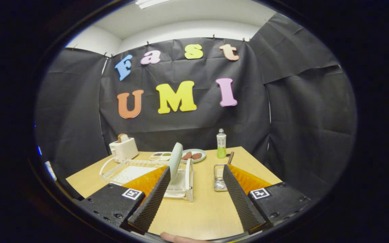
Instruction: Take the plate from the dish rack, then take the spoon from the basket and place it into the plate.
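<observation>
While the gripper hangs above the near part of the table, its fingers stand spread wide with nothing between them but bare wood. Over to the rack now: a white wire dish rack just beyond the left finger, and the plate is standing on edge in it, upright, at the rack's right end. Next container, the basket, a small metal one just ahead of the right finger, partly hidden by it; a brown handle (likely the spoon, though the bowl end is out of sight) leans up out of its far side. Further back, a second plate, call it the dish, lies flat with two brownish pieces on it, and beside it a small tray holds dark and green bits too small to tell. A toaster with bread poking out sits at the far left corner; a bottle with a green lower half stands upright at the back, near the dish.

Room to move: there's an open lane of table between rack and basket, running straight ahead between the fingers. The right edge of the table is close to the basket.

Light wooden top, black cloth walls all around, white ceiling above. A fingertip shows at the near edge, below the gripper.
</observation>
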Tool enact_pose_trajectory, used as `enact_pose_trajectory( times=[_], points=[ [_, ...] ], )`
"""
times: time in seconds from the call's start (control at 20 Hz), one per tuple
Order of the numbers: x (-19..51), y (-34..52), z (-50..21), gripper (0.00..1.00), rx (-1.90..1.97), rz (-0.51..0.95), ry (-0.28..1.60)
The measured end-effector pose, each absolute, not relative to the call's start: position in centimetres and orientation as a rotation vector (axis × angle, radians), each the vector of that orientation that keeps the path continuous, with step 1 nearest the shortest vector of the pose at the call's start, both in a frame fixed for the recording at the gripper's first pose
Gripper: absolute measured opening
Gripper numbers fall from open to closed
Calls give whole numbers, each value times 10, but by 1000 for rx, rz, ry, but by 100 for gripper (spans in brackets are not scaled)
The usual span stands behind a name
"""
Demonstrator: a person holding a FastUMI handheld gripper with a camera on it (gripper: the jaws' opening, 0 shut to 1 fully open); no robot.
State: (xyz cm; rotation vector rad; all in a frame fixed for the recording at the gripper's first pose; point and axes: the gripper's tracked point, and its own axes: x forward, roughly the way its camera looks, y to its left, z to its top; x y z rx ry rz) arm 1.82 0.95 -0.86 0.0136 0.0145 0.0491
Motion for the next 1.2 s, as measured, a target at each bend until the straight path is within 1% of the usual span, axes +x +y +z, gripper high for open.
enact_pose_trajectory(
  times=[0.25,0.55,0.7,0.9,1.0,1.05,1.15,1.2],
  points=[
    [39,25,19,100,-48,74,11],
    [100,54,57,100,-159,63,76],
    [141,69,55,100,-209,73,204],
    [182,84,50,100,-252,51,409],
    [202,86,49,96,-273,18,501],
    [208,84,43,91,-290,-14,573],
    [218,72,34,82,-337,-121,684],
    [223,68,32,81,-372,-168,716]
  ],
)
